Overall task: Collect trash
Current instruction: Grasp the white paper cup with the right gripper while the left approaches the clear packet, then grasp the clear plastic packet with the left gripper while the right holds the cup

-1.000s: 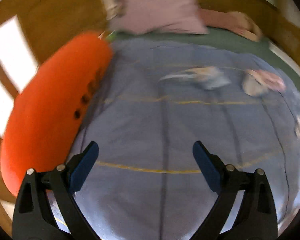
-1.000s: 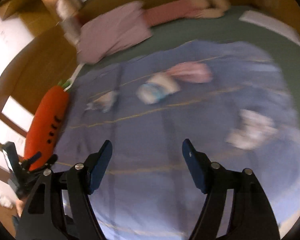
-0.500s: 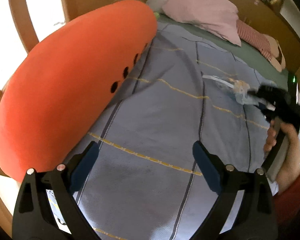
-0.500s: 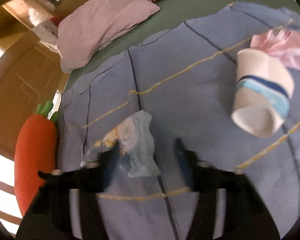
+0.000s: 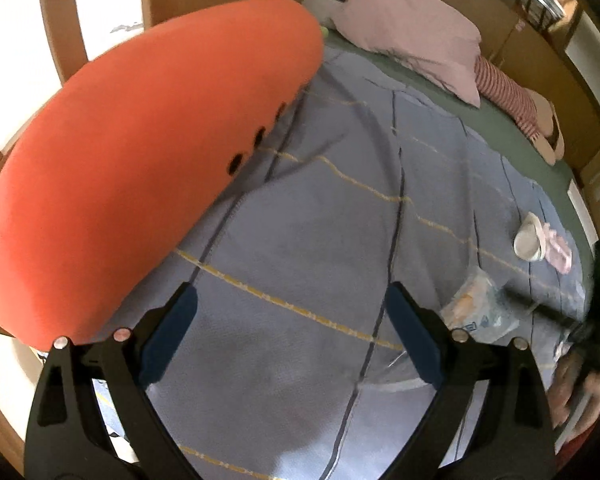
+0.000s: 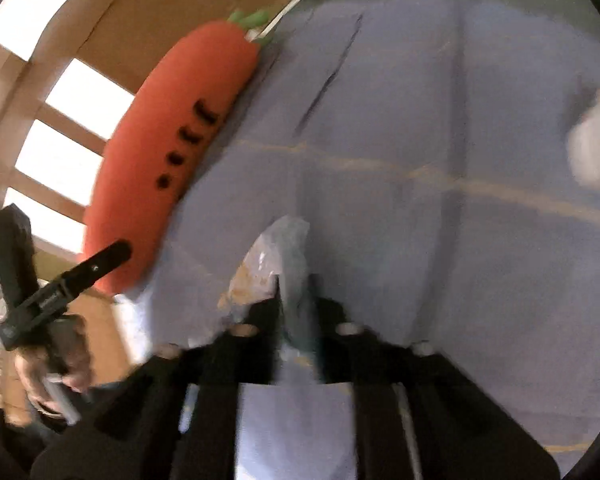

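Right wrist view, blurred: the right gripper (image 6: 296, 300) has a crinkled plastic wrapper (image 6: 276, 260) between its narrow jaws, the fingers (image 6: 266, 312) touching it while the jaws are opening. The wrapper lies on the blue blanket (image 6: 440, 240) near the bed's left edge, just beside the carrot pillow (image 6: 168, 152). Left wrist view shows the left gripper (image 5: 290, 332) spread wide with nothing between its pads (image 5: 168, 336), hovering over the blanket by that pillow. A paper cup (image 5: 528, 240) and a pink wrapper (image 5: 558, 250) lie together toward the blanket's right edge, well apart from the wrapper. A pink pillow (image 5: 416, 36) sits at the head.
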A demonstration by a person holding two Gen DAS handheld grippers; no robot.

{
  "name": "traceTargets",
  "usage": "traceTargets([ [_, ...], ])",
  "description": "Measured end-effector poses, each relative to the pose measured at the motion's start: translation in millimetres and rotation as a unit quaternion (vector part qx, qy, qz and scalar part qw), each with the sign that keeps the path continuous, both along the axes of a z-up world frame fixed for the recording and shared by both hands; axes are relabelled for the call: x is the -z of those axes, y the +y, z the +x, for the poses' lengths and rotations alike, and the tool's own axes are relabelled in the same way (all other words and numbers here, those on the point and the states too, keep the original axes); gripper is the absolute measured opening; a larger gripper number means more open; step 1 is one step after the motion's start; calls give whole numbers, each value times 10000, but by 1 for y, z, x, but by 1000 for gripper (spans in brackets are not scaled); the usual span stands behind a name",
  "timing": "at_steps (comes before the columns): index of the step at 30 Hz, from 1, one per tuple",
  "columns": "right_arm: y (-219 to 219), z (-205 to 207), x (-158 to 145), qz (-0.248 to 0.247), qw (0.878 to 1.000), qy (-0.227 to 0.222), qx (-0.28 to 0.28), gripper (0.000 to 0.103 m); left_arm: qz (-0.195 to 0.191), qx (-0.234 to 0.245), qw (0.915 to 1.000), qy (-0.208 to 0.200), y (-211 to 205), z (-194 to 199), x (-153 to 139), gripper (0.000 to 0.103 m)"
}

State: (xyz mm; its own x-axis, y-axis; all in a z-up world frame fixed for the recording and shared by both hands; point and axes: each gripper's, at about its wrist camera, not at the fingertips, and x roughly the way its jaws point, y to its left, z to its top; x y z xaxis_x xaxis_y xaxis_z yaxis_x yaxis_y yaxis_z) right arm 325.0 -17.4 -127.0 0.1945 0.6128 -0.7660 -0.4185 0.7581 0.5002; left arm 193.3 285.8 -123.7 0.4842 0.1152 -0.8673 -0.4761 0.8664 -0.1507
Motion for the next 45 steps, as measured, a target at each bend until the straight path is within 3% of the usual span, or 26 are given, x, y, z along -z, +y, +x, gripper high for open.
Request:
traceTargets([
  [2, -43, 22, -14, -237, 9902, -404, 1319, 72, 33, 89, 9999, 69, -5, 2, 3, 94],
  [3, -67, 38, -15, -442, 9758, -420, 2100, 72, 49, 127, 9999, 98, -7, 4, 5, 94],
  [5, -86, 55, -7, -678, 9566, -252, 2822, 75, 47, 233, 9996, 162, -13, 8, 9, 94],
  [6, -100, 70, 6, -656, 9432, 136, 3254, 75, 38, 271, 9995, 173, -16, 9, 10, 94],
  [9, -121, 92, 36, -215, 9165, 866, 3900, 77, 71, 456, 9987, 223, -24, 11, 13, 94],
  [12, -127, 106, 50, -359, 9091, 854, 4061, 80, 87, 513, 9984, 241, -25, 13, 14, 94],
  [16, -106, 117, 55, -648, 9318, 167, 3568, 74, 81, 460, 9988, 159, -18, 21, 14, 94],
  [18, -95, 120, 55, -671, 9407, 141, 3321, 72, -80, 555, 9984, 31, -16, 28, 13, 94],
  [19, -89, 115, 54, -643, 9521, 190, 2984, 72, -100, 674, 9977, -60, -18, 31, 11, 94],
  [23, -72, 113, 50, -956, 9664, 277, 2372, 71, -83, 1396, 9899, -239, -37, 44, 13, 94],
  [25, -68, 100, 42, -1264, 9697, 172, 2082, 71, -166, 1927, 9809, -216, -56, 53, 21, 95],
  [28, -74, 67, 26, -1308, 9742, 143, 1832, 71, -345, 2610, 9647, -109, -83, 65, 37, 97],
  [31, -88, 35, 12, -1220, 9786, 124, 1653, 71, -322, 3127, 9493, 8, -105, 70, 49, 97],
  [33, -91, 16, 4, -1220, 9801, 41, 1568, 71, -89, 3351, 9420, 142, -118, 71, 58, 97],
  [34, -91, 3, 2, -1237, 9803, 20, 1540, 71, 69, 3441, 9385, 267, -125, 71, 64, 92],
  [35, -89, -4, 4, -1247, 9806, 5, 1514, 71, 170, 3493, 9360, 400, -130, 71, 68, 77],
  [37, -91, -21, 1, -1197, 9825, -82, 1423, 71, 118, 3548, 9332, 558, -134, 71, 76, 65],
  [39, -89, -43, -1, -1289, 9817, -94, 1401, 71, 139, 3503, 9351, 511, -136, 69, 75, 64],
  [42, -88, -74, -4, -1553, 9781, -169, 1376, 71, 60, 3455, 9373, 467, -136, 65, 73, 53],
  [45, -85, -95, -11, -1868, 9723, -380, 1354, 71, 87, 3233, 9454, 403, -134, 59, 69, 46],
])
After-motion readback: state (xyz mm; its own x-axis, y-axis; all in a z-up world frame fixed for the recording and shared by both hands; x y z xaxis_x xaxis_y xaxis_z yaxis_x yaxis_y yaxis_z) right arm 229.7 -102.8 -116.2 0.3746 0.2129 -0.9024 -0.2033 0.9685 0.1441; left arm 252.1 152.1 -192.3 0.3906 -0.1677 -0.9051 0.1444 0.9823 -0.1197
